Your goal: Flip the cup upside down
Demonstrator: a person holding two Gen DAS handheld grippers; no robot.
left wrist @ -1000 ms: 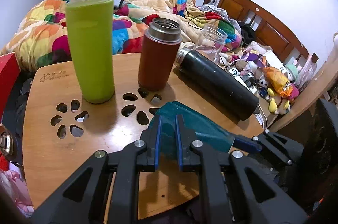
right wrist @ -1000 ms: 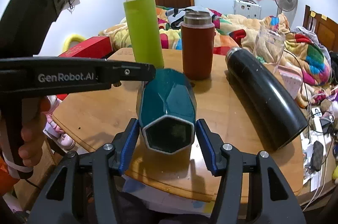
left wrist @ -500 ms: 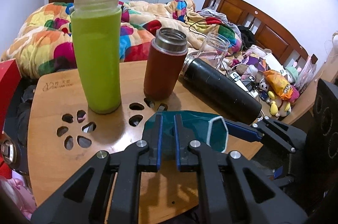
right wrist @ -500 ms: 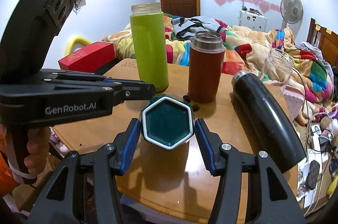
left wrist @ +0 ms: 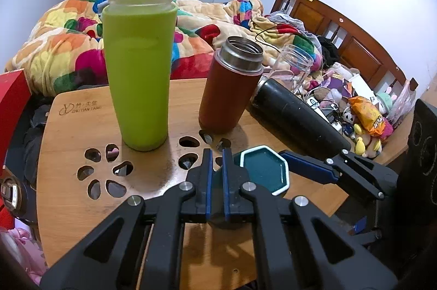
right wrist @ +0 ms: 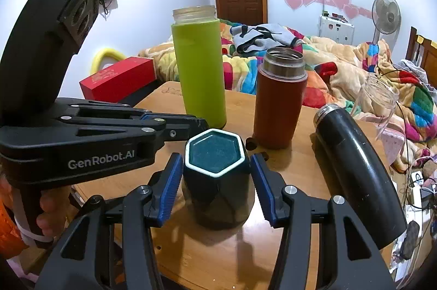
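Right gripper (right wrist: 215, 157): fingers spread, one blue pad on either side of the teal hexagonal cup (right wrist: 215, 189), a slim gap at each flank, nothing clamped.

Cup: upright on the wooden table (right wrist: 295, 249), squarely between the right fingers, white-rimmed hexagonal face upward, with a shallow-looking teal recess that appears to be the base.

Left gripper (left wrist: 216, 153): fingers drawn together to a narrow slit, gripping nothing. Tips just beside the cup's far left corner as seen along the right gripper; touching or not, cannot tell.

Ahead of the right gripper and slightly left: tall green bottle (right wrist: 200, 71), standing, mouth uncapped.

Ahead and slightly right, just past the cup: red-brown flask (right wrist: 278, 107), standing, steel mouth uncapped.

Off to the right of the right fingers: black flask (right wrist: 357, 175), lying on its side.

Beyond its neck, at the table's far edge: clear glass jar (right wrist: 378, 98).
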